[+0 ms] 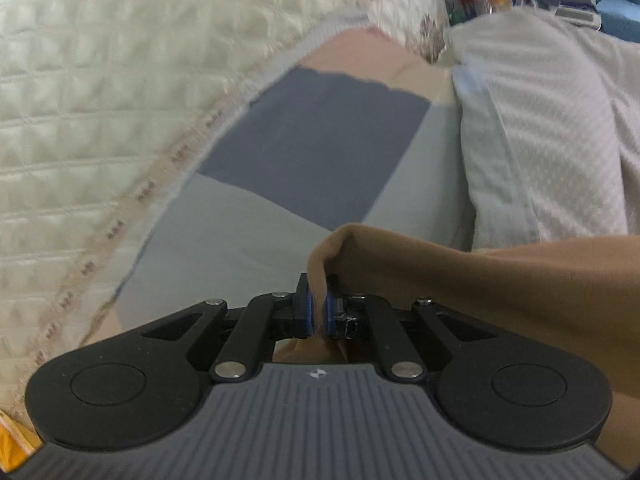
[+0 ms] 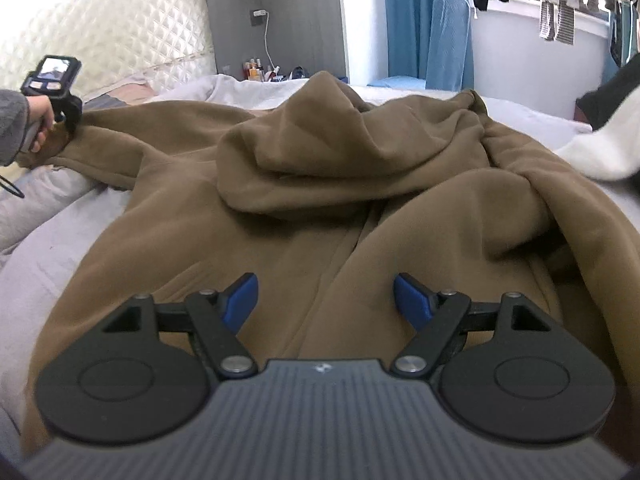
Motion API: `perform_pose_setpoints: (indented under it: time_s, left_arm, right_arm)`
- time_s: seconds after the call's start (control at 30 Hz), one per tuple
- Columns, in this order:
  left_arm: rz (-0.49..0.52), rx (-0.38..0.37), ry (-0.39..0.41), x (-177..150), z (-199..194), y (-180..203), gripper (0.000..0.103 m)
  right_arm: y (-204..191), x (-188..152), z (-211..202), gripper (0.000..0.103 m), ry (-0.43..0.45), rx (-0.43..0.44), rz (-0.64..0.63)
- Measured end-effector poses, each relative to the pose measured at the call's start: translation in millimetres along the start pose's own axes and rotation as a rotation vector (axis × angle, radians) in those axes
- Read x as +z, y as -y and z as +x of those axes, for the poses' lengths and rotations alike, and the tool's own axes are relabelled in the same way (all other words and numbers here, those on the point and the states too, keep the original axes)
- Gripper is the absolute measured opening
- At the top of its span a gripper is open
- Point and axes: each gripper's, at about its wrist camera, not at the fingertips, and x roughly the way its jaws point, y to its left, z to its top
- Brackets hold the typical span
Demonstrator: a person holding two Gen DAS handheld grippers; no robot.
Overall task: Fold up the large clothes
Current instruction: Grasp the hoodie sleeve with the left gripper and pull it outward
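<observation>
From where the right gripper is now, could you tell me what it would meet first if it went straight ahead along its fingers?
Most likely the brown hoodie. The right gripper is open above the garment's front, and the bunched hood rises directly in its line. Depth is hard to judge in the fisheye view, so it may touch the flat front fabric first.

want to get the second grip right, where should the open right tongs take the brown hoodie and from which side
Take the far sleeve, the loose ridge on the right side of the hoodie, and come in from the right. The left tongs already pinch the other sleeve end, so this would likely mirror that hold. The right tongs hover open over flat chest fabric, which offers no edge to pinch.
</observation>
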Motion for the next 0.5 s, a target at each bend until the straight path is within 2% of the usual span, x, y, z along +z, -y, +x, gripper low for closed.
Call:
perform_pose_setpoints:
  time_s: [0.13,0.2,0.23,0.27,0.33,0.43,0.5]
  left_arm:
    - [-0.026,-0.004,0.016,-5,-6,1,0.008]
    - [-0.067,-0.018,0.022,-5,-20,-6,0.015]
    - [-0.083,-0.033,0.021,-7,-30,-8,0.028]
    - [-0.099,-0.049,0.023,-9,-42,-13,0.051]
    - [-0.126,-0.062,0.040,-15,-68,-21,0.062]
    - [-0.160,-0.124,0.060,-28,-110,-30,0.062]
    - [-0.156,-0.139,0.094,-40,-142,-31,0.062]
  right_arm:
    - [5,2,5,0.079,-0.012,0.012,0.028]
    - [6,2,3,0.079,-0.008,0.013,0.028]
    - [6,2,2,0.079,-0.007,0.014,0.031]
    - [7,2,1,0.078,-0.004,0.016,0.036]
    - [8,1,-2,0.078,0.004,0.018,0.045]
    - [10,2,-12,0.076,0.022,0.013,0.056]
    - [11,1,-19,0.076,0.030,0.009,0.060]
